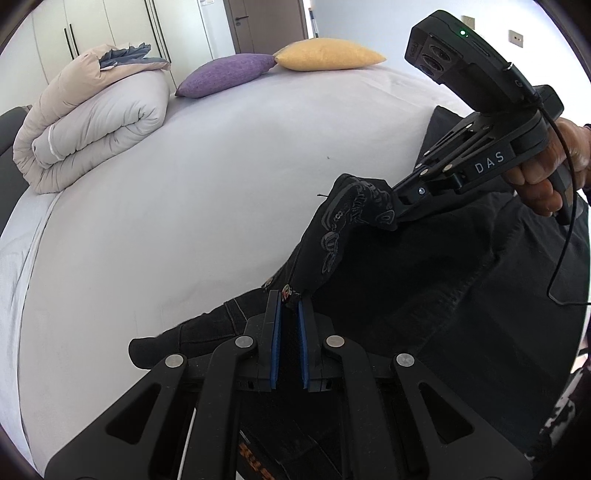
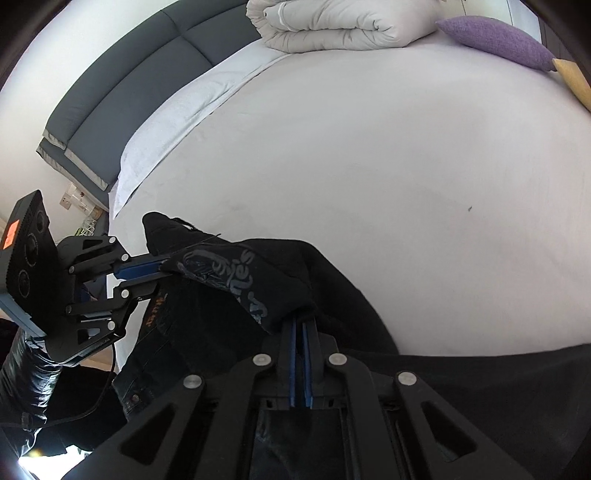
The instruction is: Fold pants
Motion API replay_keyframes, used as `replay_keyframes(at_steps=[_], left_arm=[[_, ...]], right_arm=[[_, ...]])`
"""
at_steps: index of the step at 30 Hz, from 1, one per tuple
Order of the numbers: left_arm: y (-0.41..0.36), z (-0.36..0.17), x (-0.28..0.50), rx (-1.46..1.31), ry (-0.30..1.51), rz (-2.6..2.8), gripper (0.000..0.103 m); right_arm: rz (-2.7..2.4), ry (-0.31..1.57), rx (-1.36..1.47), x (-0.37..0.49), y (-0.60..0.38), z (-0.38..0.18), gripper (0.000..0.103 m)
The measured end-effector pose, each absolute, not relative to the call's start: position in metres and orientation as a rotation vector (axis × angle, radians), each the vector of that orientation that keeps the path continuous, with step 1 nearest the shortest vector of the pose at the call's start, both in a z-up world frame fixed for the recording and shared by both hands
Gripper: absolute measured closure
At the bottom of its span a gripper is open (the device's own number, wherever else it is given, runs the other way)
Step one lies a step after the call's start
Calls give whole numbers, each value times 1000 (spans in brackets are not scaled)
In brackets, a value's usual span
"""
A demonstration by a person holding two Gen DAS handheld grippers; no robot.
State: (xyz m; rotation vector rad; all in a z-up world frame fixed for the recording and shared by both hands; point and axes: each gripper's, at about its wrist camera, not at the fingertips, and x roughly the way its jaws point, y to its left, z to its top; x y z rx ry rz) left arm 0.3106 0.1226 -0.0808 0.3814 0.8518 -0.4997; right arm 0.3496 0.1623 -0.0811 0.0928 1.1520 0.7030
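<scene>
1. "DAS" is printed in pale capitals on the black body of the right gripper (image 1: 397, 212).
2. Grey script lettering is embroidered on the black pants (image 2: 236, 273); only the ending "es" is legible.

Grey bed (image 1: 221, 166) — pale wardrobe (image 1: 92, 26)

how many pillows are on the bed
2. A purple pillow lies at the far side of the bed, and a yellow pillow sits right next to it. The rolled duvet could hide more.
</scene>
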Motion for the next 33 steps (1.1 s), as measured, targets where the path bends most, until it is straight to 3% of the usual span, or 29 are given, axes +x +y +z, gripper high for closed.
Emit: replay_keyframes(at_steps=[14, 22, 33], left_arm=[[127, -88, 227, 394, 860, -555, 96], [128, -114, 159, 442, 926, -617, 96], [120, -132, 84, 557, 956, -691, 96]], right_arm=[[793, 1147, 22, 243, 164, -64, 98], [764, 1075, -438, 145, 198, -71, 98], [666, 833, -1064, 32, 240, -111, 99]])
